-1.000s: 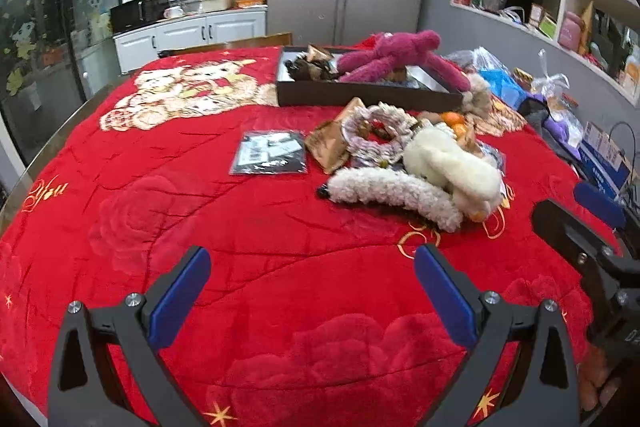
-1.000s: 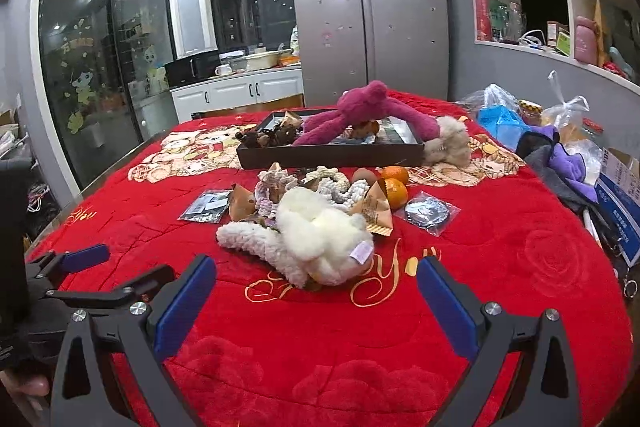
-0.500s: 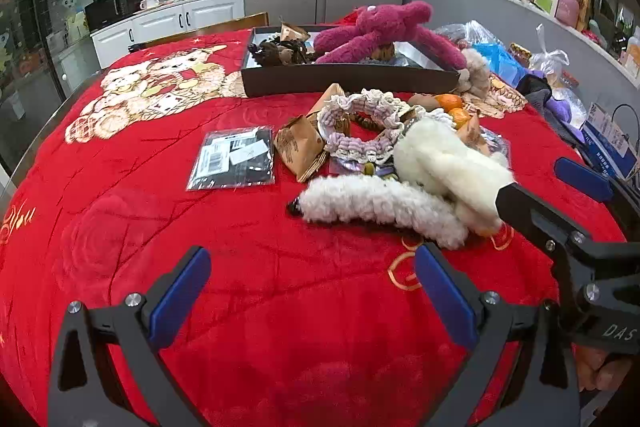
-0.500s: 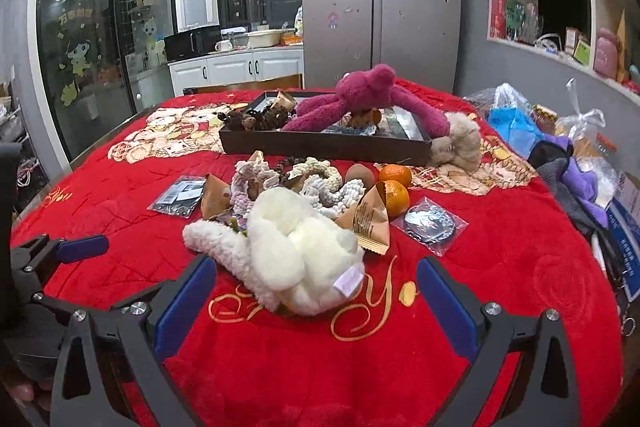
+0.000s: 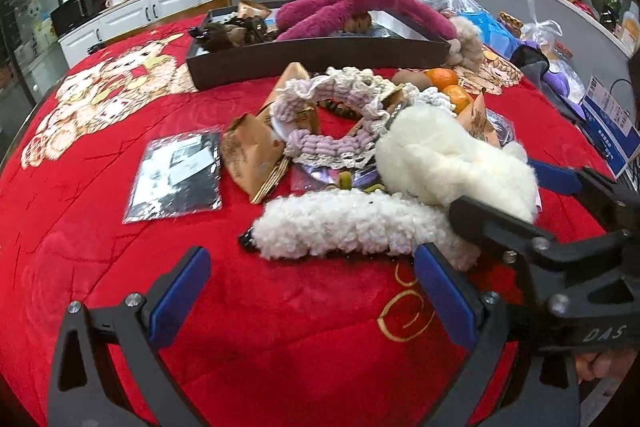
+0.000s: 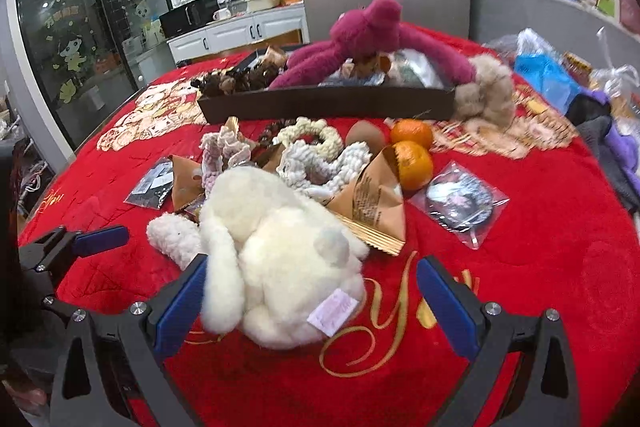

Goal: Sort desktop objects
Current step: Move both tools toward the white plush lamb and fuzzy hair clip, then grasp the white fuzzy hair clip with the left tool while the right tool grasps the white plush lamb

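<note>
Both claws have come forward over the last second, and the heap of things now sits much closer to them. On the bench, spread with a plush red blanket stitched with gold script, the fluffy cream-white plush toy lies at the near end of the pile. The right claw stands spread wide around it: the left blue pad at nine o'clock touches the toy's drooping ear, while the right pad is well apart from it. A pale pink sewn tag hangs at the toy's five o'clock, its print too small to read.

The left claw is also wide open and holds nothing; its pads hover just short of the long nubbly white fleece hair clip, which lies crosswise at twelve o'clock of it, touching the white toy. Behind the clip are a lilac and cream crocheted ring, a crinkled tan snack packet and a flat clear-bagged black card at ten o'clock. Two smooth orange mandarins sit beside a brown egg-shaped fruit. Farther back, a magenta long-limbed plush toy sprawls over a shallow dark rectangular tray. The right claw's black frame, seen from the left wrist, carries the letters "DAS".
</note>
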